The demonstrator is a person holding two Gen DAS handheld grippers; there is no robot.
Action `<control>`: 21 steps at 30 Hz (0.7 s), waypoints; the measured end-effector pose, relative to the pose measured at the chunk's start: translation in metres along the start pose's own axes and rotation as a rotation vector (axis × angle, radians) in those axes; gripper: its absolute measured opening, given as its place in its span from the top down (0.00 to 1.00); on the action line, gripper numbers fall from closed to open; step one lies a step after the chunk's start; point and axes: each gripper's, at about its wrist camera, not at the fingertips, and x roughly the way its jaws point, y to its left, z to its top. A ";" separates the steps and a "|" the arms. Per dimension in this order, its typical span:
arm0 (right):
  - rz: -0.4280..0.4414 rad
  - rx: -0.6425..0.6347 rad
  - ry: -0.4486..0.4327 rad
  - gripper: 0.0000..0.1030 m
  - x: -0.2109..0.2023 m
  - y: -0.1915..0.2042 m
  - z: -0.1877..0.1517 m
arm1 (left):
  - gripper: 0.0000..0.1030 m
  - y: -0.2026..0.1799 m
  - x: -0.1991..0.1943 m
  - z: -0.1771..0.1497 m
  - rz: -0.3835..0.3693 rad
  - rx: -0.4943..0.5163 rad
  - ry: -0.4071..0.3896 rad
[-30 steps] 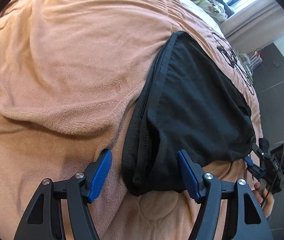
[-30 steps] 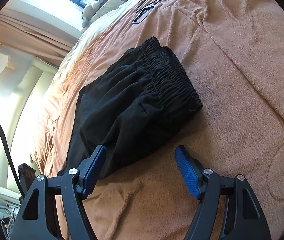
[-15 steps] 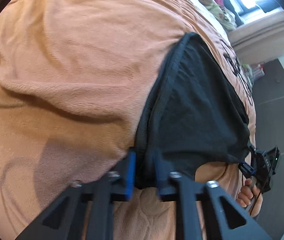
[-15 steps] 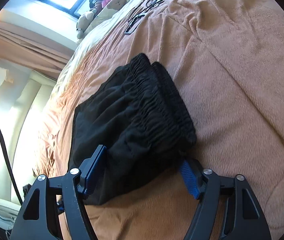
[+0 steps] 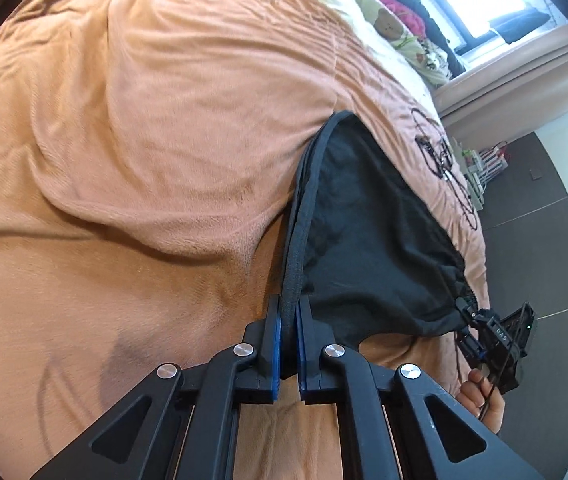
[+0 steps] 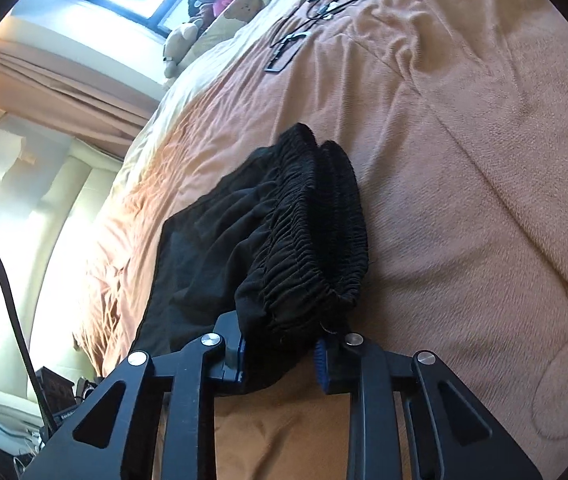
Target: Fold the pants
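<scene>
My left claw (image 5: 288,344) is clamped tight on the hem end of the pants (image 5: 367,248), the blue pads nearly together with only a thin stacked edge of black cloth between them. My right claw (image 6: 280,356) is closed on the gathered waistband (image 6: 315,248), its pads held well apart by the thick elastic bunch. The pants lie on the bed, on the orange blanket (image 5: 156,128), already doubled, and stretch between my two claws.

Risks noted, nearest first:

1. Left grip. The bite is narrow, right at the corner of the hem. I judge that a lift or pull could draw out one layer while the others stay held, so the stacked edges would come apart.

2. Right grip. The waistband is bulky and springy, and part of it bulges over the pads. It may creep out under tension, or the lower layers may not be caught at all; I cannot tell from here.

3. Span between claws. The cloth sags and wrinkles near the waistband. Uneven lifting would carry those creases into the next fold.

4. Blanket. Its plush ridge (image 5: 132,216) lies just beside the hem and could drag the cloth.

5. Farther off, cables (image 6: 323,4) lie on the bed, well apart from the pants; a wide swing could snag them.
</scene>
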 end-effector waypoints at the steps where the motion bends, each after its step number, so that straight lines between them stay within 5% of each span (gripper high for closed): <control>1: 0.002 -0.002 0.002 0.78 0.000 0.001 0.000 | 0.94 0.001 -0.003 -0.001 0.002 0.001 -0.003; 21: 0.044 -0.100 0.104 0.78 0.006 0.039 -0.048 | 0.94 0.062 -0.086 -0.066 0.014 -0.058 -0.074</control>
